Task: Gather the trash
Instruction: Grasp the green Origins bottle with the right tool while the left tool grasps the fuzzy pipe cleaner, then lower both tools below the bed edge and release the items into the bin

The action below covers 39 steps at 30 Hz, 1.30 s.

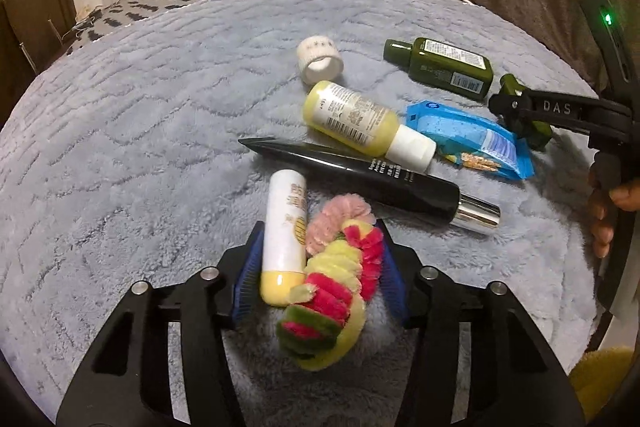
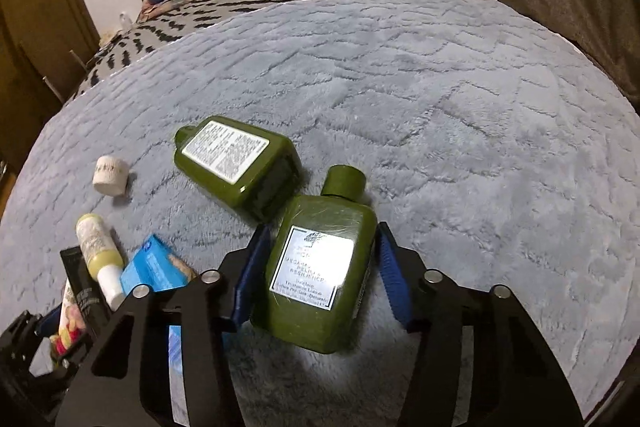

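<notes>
In the left wrist view, the left tongs (image 1: pixel 320 267) sit at the bottom centre of the frame, spread, with a white tube with a yellow cap (image 1: pixel 283 239) and a fuzzy pink, yellow and green ring (image 1: pixel 336 287) lying between the blue pads. The tube touches the left pad (image 1: pixel 250 267); whether the right pad presses the ring I cannot tell. Everything rests on a grey plush blanket (image 1: pixel 140 115) spread over the bed. Above the tongs lies a black tube with a silver cap (image 1: pixel 372 179), then a yellow bottle with a white cap (image 1: pixel 360 123), a blue wrapper (image 1: pixel 472 139) to its right, a white roll (image 1: pixel 320 61) and a dark green bottle (image 1: pixel 440 67) in the upper right.

In the right wrist view, the right tongs (image 2: pixel 320 267) at lower centre are spread around a second green bottle (image 2: pixel 316 275) with a silver label, lying on the blanket; its left side meets the left pad, while a narrow gap shows at the right pad. The other green bottle sits just above it, toward the upper left.
</notes>
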Motion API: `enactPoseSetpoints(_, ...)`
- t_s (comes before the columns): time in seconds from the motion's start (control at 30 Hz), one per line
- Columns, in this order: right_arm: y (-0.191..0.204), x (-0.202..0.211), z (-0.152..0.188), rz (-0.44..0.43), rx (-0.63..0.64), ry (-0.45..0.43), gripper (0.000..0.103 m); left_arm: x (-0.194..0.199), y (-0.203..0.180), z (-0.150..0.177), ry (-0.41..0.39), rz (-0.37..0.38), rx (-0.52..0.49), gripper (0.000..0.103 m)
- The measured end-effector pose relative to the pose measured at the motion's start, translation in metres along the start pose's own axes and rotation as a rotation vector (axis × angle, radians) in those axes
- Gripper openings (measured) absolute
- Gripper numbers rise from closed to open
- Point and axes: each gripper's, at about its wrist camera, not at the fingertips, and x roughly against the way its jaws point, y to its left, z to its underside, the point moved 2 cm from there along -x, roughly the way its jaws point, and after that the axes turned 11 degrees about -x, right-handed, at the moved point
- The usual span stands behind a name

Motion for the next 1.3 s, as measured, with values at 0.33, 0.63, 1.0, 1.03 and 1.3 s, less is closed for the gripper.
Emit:
enactPoseSetpoints(0.33, -0.005, 0.058, 0.014, -0.037, 0.027, -0.057, 0.049, 0.052, -0.002, 0.006, -0.071, 0.010, 0.005, 0.016)
enactPoseSetpoints(0.63, 0.005, 0.120, 0.039, -0.123, 0.067, -0.109, 0.049, 0.091, -0.012, 0.026, -0.102, -0.007, -0.009, 0.016)
enactPoseSetpoints(1.0, 0.027, 0.169, 0.117, -0.225, 0.170, -0.108, 0.048, 0.128, -0.039, 0.080, -0.110, 0.005, 0.001, 0.016)
enactPoseSetpoints(1.03, 0.028, 0.172, 0.123, -0.232, 0.176, -0.108, 0.048, 0.132, -0.043, 0.087, -0.112, 0.009, 0.002, 0.016)
enactPoseSetpoints(1.3, 0.027, 0.186, 0.186, -0.281, 0.219, -0.072, 0.048, 0.152, -0.071, 0.138, -0.111, 0.035, 0.002, 0.016)
